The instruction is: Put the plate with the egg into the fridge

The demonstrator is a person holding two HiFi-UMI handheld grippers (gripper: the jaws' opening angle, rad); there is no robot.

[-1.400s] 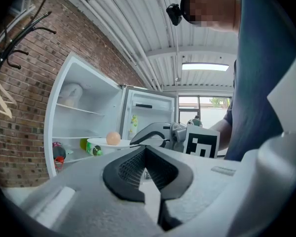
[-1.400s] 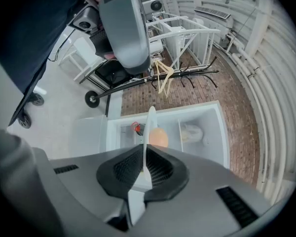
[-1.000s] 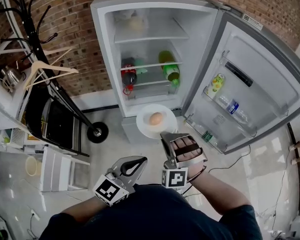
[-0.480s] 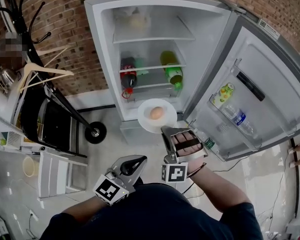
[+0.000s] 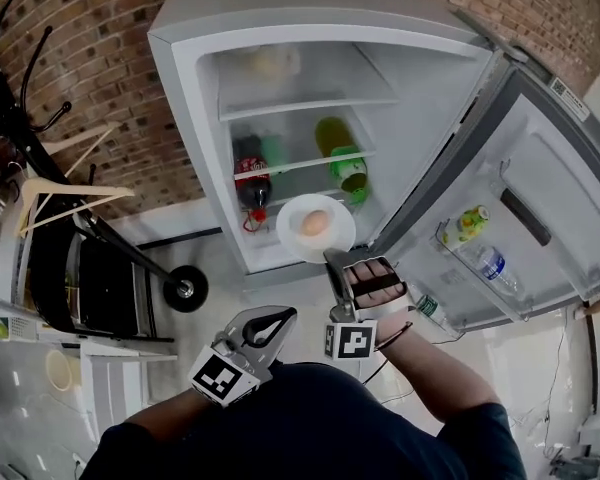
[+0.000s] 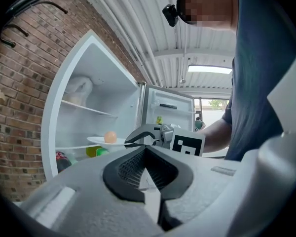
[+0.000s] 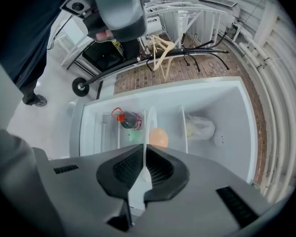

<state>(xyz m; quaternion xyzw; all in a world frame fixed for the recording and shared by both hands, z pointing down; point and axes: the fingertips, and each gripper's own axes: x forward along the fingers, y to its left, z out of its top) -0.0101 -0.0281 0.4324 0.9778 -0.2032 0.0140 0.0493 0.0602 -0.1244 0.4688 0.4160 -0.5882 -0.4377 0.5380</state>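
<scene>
Right gripper (image 5: pixel 332 258) clenched on near rim of plate (image 5: pixel 292 238); we see rim edge-on between its jaws. Plate extends forward from gripper, held level at mouth of open fridge (image 5: pixel 185 98), before shelf with cola bottle (image 5: pixel 250 176) and green bottle (image 5: pixel 344 162). Plate white, round; brown egg (image 5: pixel 314 223) at centre. Left gripper (image 5: pixel 277 316) closed, empty, well apart from plate.

A glossy white round plate (image 5: pixel 292 240), smooth like glazed ceramic, carries a matt pale-orange egg (image 5: pixel 314 223) at the head view's centre. At six o'clock, the right gripper (image 5: pixel 331 257) and left gripper (image 5: pixel 286 314) show matt grey plastic shells and ribbed black pads. The white fridge (image 5: pixel 270 3), twelve o'clock, has a smooth satin plastic lining. A rough red brick wall (image 5: pixel 100 58) stands at ten o'clock, a shiny pale floor (image 5: pixel 215 268) at eight.
</scene>
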